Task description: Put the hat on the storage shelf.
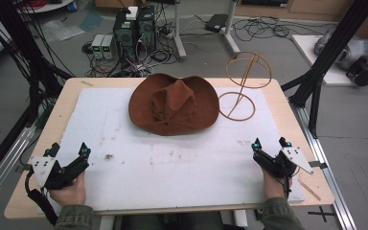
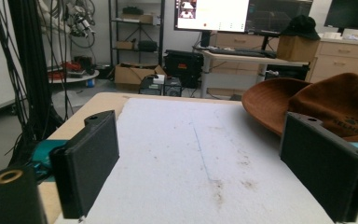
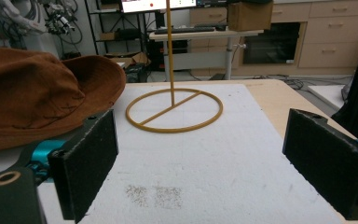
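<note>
A brown felt cowboy hat [image 1: 174, 104] lies crown up on the white mat [image 1: 124, 163], toward the far middle of the table. To its right stands a yellow wire hat stand [image 1: 243, 81] with a round base ring [image 3: 174, 111] and a looped top. My left gripper [image 1: 68, 149] rests near the front left corner, jaws wide open and nothing between them; the hat [image 2: 326, 100] lies ahead to its right. My right gripper [image 1: 270, 142] sits near the front right edge, also open and holding nothing, facing the stand's base with the hat [image 3: 37, 93] on its left.
The wooden table [image 1: 287, 110] is framed by black metal posts [image 1: 338, 43] at both sides. Computers and tangled cables [image 1: 134, 33] crowd the floor beyond the far edge. A desk with a monitor [image 2: 223, 14] stands farther back.
</note>
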Demonstrator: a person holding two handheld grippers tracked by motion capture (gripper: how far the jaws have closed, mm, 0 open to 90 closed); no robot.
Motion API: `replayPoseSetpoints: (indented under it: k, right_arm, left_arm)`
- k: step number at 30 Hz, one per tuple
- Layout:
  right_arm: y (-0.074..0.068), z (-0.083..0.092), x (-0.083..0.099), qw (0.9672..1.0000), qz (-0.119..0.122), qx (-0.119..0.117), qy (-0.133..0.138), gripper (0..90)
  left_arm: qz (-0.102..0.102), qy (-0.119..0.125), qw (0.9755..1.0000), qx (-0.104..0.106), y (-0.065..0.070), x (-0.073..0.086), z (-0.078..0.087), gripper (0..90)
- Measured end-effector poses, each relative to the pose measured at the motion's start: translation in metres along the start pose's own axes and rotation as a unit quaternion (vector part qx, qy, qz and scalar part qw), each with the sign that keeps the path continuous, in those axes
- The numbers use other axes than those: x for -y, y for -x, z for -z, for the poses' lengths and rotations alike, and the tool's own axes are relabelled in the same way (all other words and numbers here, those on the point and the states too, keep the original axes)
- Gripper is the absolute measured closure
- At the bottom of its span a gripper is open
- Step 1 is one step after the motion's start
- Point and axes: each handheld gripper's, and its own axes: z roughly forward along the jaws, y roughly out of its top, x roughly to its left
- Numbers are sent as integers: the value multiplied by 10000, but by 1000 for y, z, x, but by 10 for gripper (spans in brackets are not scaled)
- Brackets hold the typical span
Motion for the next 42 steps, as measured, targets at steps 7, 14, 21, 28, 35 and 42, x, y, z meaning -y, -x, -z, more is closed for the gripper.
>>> replayPoseSetpoints:
  k: [7, 14, 21, 28, 35, 42]
  right_arm:
    - [1, 0, 0, 10000, -27, 27, 23, 95]
    - [1, -1, 0, 10000, -39, 24, 8, 95]
    - [0, -2, 0, 10000, -50, 23, 12, 95]
    - [0, -3, 0, 10000, -41, 21, 8, 95]
    - [-1, -3, 0, 10000, -93, 15, 3, 95]
    - [-5, -4, -1, 10000, 7, -23, 8, 95]
  left_arm:
    - [-10, -43, 10000, -67, 0, 0, -1, 160]
    - [-41, 3, 10000, -18, 0, 0, 0, 156]
    - [-33, 16, 10000, 54, 1, -2, 1, 155]
    - [-158, 24, 9996, 237, 10, -5, -2, 155]
    - [-283, 57, 9990, 345, 17, -13, -2, 155]
    - [-591, -54, 9964, 612, 27, -26, -15, 155]
